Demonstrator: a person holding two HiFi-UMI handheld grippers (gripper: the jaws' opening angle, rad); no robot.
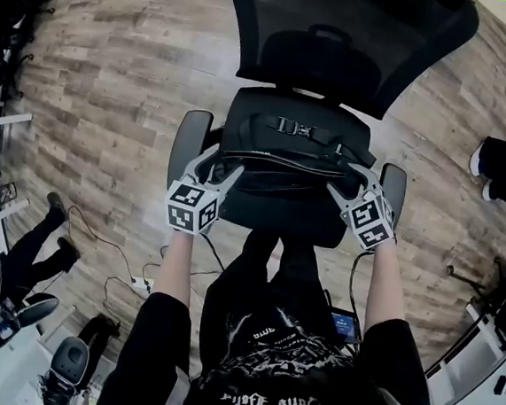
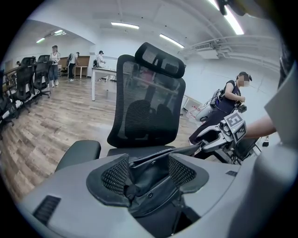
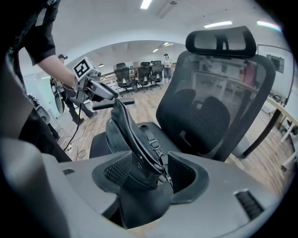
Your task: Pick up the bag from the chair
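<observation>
A pale wooden plank floor [image 1: 114, 77] fills the head view. One black mesh office chair [image 1: 348, 46] stands in the middle, facing the person. The top of its backrest is cut off at the far edge of the head view. Both gripper views show the headrest [image 2: 160, 60]. Its seat, the surface under the task's thing, is almost wholly covered, and the base is hidden. Two padded armrests [image 1: 191, 138] show, one on each side.

The person holding the grippers is seen from above in dark clothes. Both bare forearms reach forward and the legs are hidden below the torso. Another figure in dark clothes [image 1: 16, 263] is partly cut off at the near left. A single leg and shoe [image 1: 505, 172] enter at the far right.

One black bag [image 1: 294, 148] sits over the seat between the armrests. No view shows whether its bottom touches the seat. Its near top edge is stretched in a line between the two grippers.

The left gripper [image 1: 223, 166] holds the bag's left end. In its own view the jaws pinch folded black material [image 2: 153, 186] between the textured pads [image 2: 115, 174]. The right gripper [image 1: 348, 181] holds the right end, and its jaws likewise clamp the bag's edge [image 3: 132, 139].

One strap with a buckle [image 1: 296, 126] lies across the bag's top. Thin cables [image 1: 98, 236] trail over the floor at the near left.
</observation>
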